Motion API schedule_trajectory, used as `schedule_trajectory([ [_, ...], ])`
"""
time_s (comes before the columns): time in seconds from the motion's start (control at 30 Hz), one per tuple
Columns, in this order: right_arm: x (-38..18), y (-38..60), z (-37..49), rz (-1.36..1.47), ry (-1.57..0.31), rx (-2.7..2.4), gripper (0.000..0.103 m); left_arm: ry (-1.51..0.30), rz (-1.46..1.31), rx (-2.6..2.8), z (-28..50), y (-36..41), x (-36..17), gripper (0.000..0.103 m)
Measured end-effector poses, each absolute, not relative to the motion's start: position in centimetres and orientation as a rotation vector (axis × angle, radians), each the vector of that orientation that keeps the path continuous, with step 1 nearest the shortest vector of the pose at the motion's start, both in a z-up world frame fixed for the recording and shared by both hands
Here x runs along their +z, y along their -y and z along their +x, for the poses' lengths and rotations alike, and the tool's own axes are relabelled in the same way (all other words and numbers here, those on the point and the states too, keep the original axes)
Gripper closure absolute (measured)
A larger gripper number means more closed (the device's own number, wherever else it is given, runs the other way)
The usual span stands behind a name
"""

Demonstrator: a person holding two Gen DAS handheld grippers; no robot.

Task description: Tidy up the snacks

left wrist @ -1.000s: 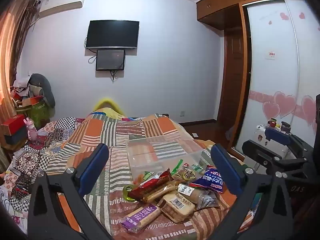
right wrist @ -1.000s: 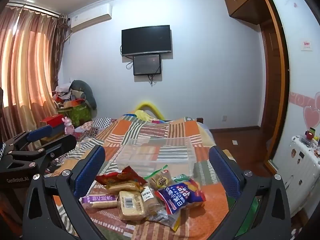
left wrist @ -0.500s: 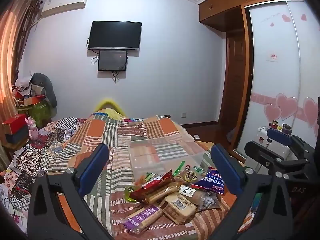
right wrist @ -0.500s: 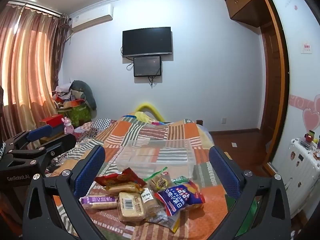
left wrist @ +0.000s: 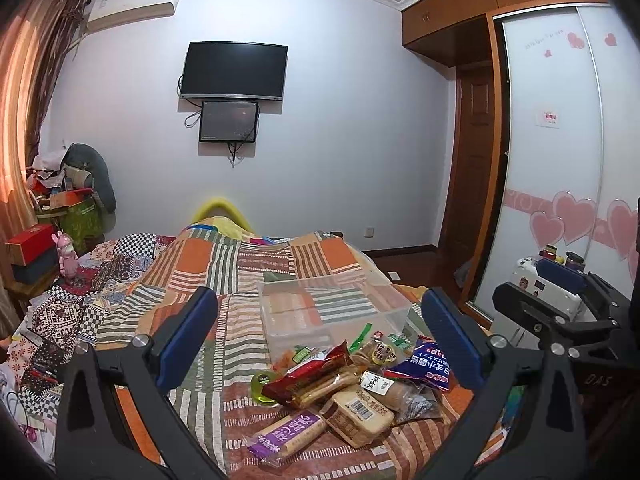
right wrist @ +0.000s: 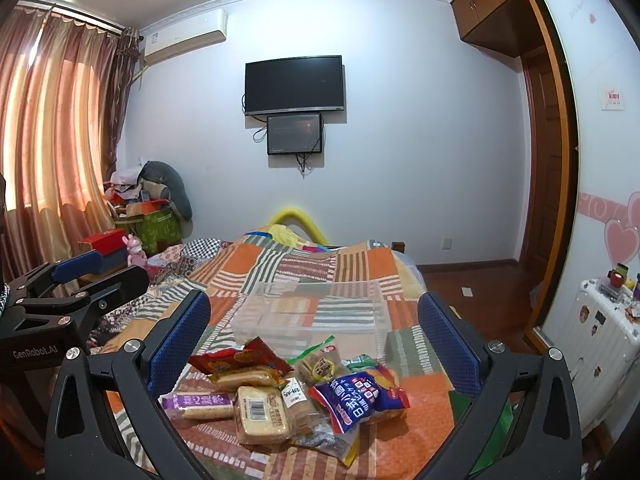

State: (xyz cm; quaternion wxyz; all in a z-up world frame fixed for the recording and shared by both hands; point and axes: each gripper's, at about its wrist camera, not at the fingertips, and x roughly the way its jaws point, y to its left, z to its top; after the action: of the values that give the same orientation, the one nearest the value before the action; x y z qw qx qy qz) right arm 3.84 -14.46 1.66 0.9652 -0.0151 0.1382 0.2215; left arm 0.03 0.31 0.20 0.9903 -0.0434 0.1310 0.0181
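A pile of packaged snacks (left wrist: 344, 392) lies on the patchwork bedspread (left wrist: 256, 264), just in front of an empty clear plastic bin (left wrist: 328, 312). The pile holds a purple wafer pack (left wrist: 286, 436), a red bag (left wrist: 308, 372), a blue bag (left wrist: 424, 368) and bread packs. It also shows in the right wrist view (right wrist: 288, 388), with the bin (right wrist: 312, 316) behind it. My left gripper (left wrist: 320, 336) is open and empty, held above the pile. My right gripper (right wrist: 316, 336) is open and empty, above the pile, and shows at the right of the left wrist view.
The bed runs to a white wall with a TV (left wrist: 234, 71). Boxes and a pink toy (left wrist: 66, 258) stand at the left. A wardrobe with heart stickers (left wrist: 572, 216) and a white suitcase (right wrist: 596, 344) stand at the right.
Both grippers have tilted down slightly, so the room has shifted a little upward in both views. The jaws stay wide open and the snacks have not moved.
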Motion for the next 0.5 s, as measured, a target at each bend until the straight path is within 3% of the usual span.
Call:
schedule_trajectory([
  [0.5, 1.72, 14.45, 3.79, -0.029, -0.277, 0.447, 0.000, -0.264, -0.097, 0.036, 0.07, -0.74, -0.13, 0.000],
])
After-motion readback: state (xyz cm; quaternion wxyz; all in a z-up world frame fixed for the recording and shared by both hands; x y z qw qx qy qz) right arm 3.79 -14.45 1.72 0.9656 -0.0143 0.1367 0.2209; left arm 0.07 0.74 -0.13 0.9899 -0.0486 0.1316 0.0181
